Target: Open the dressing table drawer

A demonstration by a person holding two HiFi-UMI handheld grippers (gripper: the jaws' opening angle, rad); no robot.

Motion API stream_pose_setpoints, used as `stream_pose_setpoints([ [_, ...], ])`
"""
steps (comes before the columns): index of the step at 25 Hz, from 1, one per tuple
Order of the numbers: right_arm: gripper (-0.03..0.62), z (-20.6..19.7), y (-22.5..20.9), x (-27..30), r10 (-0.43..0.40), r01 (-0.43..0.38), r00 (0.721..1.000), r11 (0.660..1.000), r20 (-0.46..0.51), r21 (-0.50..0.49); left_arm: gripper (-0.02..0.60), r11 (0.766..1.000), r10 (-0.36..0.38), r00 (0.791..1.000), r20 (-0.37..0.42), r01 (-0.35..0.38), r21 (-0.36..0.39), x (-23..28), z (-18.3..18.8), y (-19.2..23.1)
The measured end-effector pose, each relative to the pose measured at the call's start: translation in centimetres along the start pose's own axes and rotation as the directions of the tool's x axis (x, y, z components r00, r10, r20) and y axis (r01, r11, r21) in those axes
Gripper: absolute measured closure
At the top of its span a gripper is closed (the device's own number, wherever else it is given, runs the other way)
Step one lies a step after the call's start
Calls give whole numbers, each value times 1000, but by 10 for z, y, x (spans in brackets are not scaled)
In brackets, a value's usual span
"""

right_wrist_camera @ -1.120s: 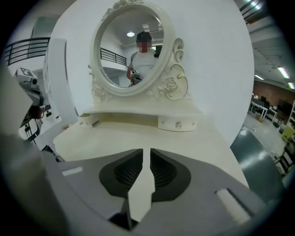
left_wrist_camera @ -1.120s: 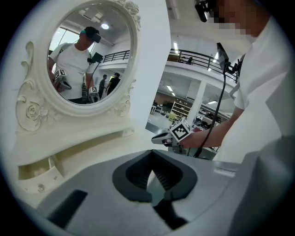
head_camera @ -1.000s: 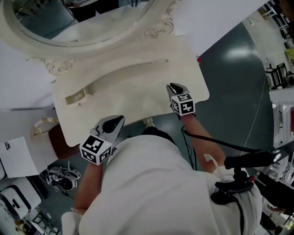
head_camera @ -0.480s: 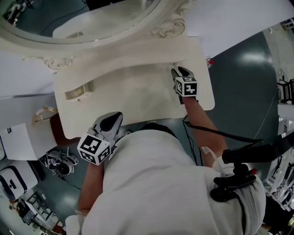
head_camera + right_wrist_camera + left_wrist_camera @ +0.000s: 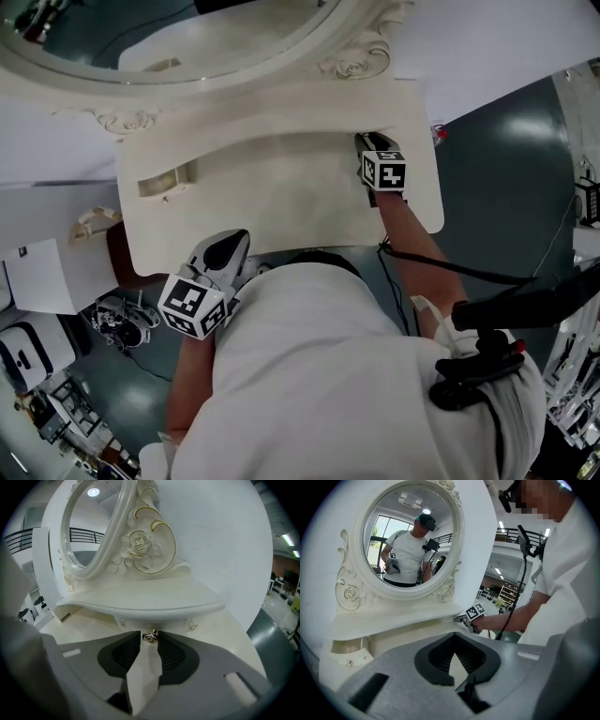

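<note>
A cream dressing table with an oval mirror fills the head view. Its small right drawer sits under the shelf at the back right, and its round metal knob shows in the right gripper view. My right gripper points at that drawer, jaws closing, the knob between the fingertips with a little space on each side. My left gripper hovers by the table's front left edge, shut and empty. It also sees the right gripper.
A small left drawer at the back left looks slightly pulled out. A white box and clutter lie on the floor to the left. A black camera rig and a cable hang at the person's right side.
My right gripper has moved away from me across the table top to the shelf at the back right. The left gripper has hardly shifted.
</note>
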State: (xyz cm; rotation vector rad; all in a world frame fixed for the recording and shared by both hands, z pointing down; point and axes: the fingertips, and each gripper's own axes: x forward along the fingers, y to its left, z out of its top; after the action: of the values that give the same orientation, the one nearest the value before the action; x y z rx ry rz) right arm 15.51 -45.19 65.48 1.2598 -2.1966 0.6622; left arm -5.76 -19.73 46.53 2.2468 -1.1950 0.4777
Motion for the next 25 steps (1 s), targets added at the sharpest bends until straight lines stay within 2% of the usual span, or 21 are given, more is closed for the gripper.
stream_pose_setpoints([
  [2,494,-1,-2,1,-10,10,1000,1000,2,4,581,1000,5,1000,-2,-5,-4,-1,-2,0],
  [25,499,-16,3,-9,-29,29,999,1000,-13,10,580,999,-23,1000,-3,23,22,-13,-6,6],
])
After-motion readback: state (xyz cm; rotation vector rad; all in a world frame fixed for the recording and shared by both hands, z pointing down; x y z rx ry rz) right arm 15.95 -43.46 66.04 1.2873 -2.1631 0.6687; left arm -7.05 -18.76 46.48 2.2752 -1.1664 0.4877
